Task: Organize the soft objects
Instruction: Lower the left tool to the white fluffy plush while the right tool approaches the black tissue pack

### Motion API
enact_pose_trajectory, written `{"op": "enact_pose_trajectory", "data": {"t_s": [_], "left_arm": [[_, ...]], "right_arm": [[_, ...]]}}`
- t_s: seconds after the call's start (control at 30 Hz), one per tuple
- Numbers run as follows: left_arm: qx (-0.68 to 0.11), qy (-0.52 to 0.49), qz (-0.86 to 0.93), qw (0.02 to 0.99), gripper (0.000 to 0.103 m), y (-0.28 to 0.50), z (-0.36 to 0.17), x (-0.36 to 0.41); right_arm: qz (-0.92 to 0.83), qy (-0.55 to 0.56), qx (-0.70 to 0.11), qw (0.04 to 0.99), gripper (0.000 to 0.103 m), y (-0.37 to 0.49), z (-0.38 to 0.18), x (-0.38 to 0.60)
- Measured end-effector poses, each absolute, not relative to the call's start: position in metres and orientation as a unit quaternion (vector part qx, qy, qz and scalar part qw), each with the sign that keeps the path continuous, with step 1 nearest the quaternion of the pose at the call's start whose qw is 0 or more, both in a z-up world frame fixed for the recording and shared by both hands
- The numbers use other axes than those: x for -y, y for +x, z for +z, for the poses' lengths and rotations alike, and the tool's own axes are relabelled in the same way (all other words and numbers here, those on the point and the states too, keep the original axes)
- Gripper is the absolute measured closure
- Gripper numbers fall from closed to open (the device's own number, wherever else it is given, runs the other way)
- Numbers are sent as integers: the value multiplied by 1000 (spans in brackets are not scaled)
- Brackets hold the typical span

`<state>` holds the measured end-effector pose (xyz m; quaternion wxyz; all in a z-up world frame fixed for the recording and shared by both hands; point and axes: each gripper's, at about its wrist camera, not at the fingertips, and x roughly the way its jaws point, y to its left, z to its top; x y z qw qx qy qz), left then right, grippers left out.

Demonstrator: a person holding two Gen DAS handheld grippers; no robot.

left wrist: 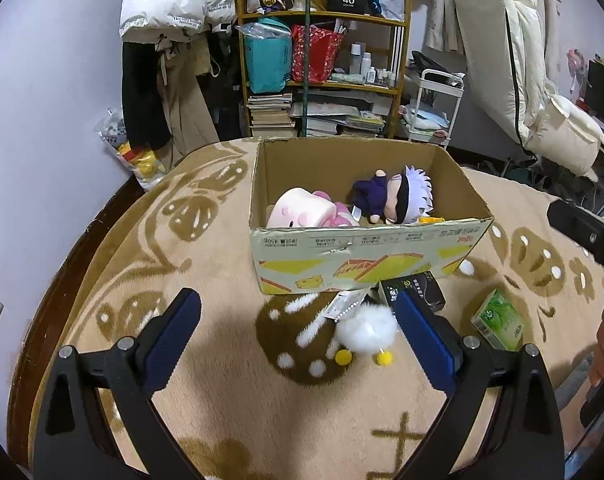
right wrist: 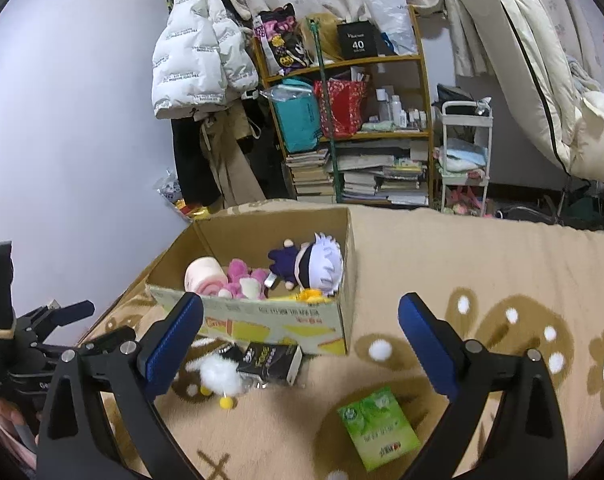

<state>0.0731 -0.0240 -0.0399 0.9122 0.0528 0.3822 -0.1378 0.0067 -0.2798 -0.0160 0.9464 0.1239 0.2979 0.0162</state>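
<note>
A: What is getting hidden or cut off here?

B: In the left wrist view, the left gripper (left wrist: 297, 336) is covering the right edge of the white fluffy toy (left wrist: 366, 330), and its right pad is blocking part of the black box (left wrist: 416, 290) behind it. The tag on the toy is too small to read. The cardboard box (left wrist: 362, 264) is hiding the lower halves of the plush toys with its near wall.

A: And what is sitting in that box?

B: A pale pink plush (left wrist: 297, 210) is lying at the left, a brighter pink plush (right wrist: 241, 282) is showing beside it in the right wrist view, and a white-haired doll in dark purple (left wrist: 398, 200) is lying at the right. Something yellow is peeking out at the doll's corner; I cannot tell what it is.

A: Where is the fluffy toy lying relative to the grippers?

B: It is resting on the beige patterned blanket (left wrist: 229, 272), just in front of the cardboard box, between the left gripper's fingertips and touching or just beside the right-hand pad. Both jaws are standing wide apart, gripping nothing. The right gripper (right wrist: 302, 340) is also gaping wide and empty, with the fluffy toy near its left pad and a green packet (right wrist: 378, 426) lying on the blanket between its fingers, apart from both.
</note>
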Motion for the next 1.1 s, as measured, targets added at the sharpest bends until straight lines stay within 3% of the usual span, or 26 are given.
{"op": "enact_pose_trajectory", "data": {"t_s": [1.1], "left_arm": [[-463,63,-182,865,6,102,-103,53]], "right_arm": [[33,126,-387,913,1,57,-70,258]]}}
